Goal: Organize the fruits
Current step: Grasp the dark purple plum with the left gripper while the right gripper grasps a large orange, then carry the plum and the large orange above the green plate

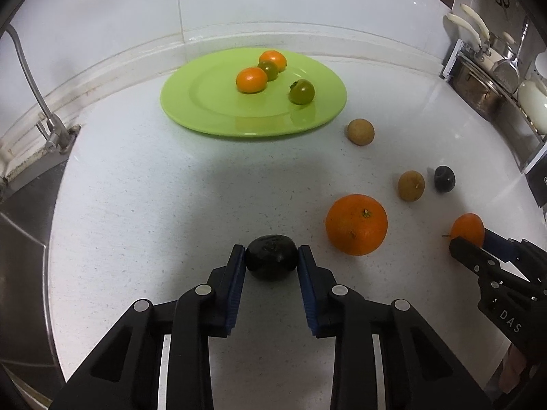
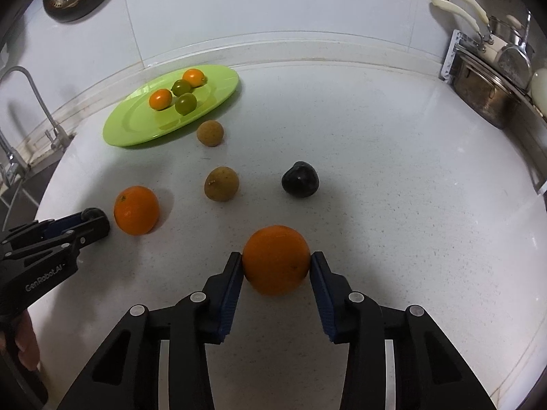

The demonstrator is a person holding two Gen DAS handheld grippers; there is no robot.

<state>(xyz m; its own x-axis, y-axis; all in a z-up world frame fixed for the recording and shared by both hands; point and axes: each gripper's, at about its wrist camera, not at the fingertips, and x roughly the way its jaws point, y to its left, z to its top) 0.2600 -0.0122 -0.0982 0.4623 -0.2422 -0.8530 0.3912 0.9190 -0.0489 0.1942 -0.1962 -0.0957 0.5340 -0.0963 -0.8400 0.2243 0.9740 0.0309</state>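
Fruit count: 2 big oranges, 2 dark plums, 2 brown longans, plus 4 small ones on the green plate (image 1: 212,119) (2 orange, 2 green). Left tool (image 1: 271,256) is clamped on one dark plum (image 1: 271,257), low over the white table (image 1: 154,212). Right tool (image 2: 276,262) is clamped on one orange (image 2: 276,259), also near the table. 2nd orange (image 1: 356,224) sits just right of the left tool. 2nd plum (image 2: 300,179) and both longans (image 2: 221,183) (image 2: 210,132) lie loose on the table, btwn tools and plate. Sink faucet (image 1: 51,126) at left, pot rack (image 1: 478,85) at right.
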